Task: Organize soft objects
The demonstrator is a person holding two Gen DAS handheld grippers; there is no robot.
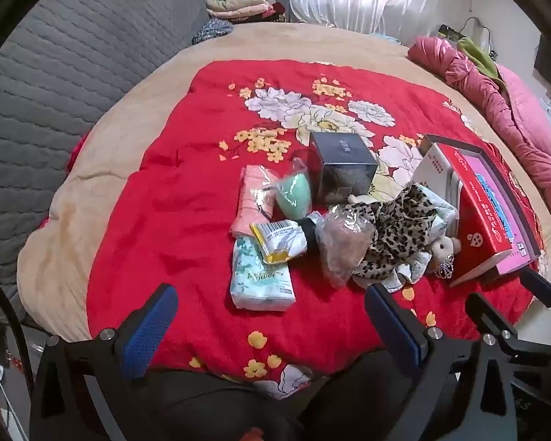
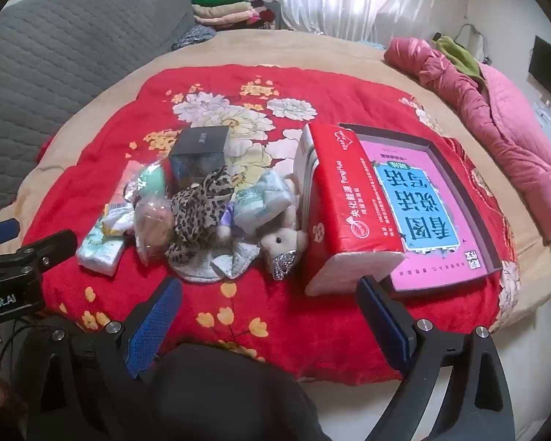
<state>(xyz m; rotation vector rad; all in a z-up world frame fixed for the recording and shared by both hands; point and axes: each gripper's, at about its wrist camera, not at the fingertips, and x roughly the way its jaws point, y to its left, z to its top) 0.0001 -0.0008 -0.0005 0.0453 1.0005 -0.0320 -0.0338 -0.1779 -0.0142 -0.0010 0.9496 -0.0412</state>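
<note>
**Soft things heaped beside the tray, both grippers wide and empty**

On the red floral blanket [image 2: 275, 312] lies a shallow dark-rimmed tray [image 2: 470, 191]; inside it sits a pink booklet [image 2: 422, 205] with a blue panel. A red tissue pack [image 2: 343, 198] lies along the tray's left edge, touching it. Just left of that pack is the pile of soft things: a small plush toy [image 2: 284, 240] against the pack, a leopard-print cloth [image 2: 198, 205] over pale fabric, a wrapped tissue packet [image 2: 262, 198], and a clear bag [image 2: 154, 228] with something pinkish inside. Behind the pile stands a dark box [image 2: 198, 150], closed. Further left of the tray lie a mint-green bagged item [image 1: 294, 189], a pink folded cloth [image 1: 251, 198] and a floral tissue packet [image 1: 260, 279].

The left gripper [image 1: 272, 316] hangs above the blanket before the floral packet, jaws spread fully, nothing between them. The right gripper [image 2: 270, 305] hangs just before the red tissue pack, jaws equally wide, touching nothing.
</note>
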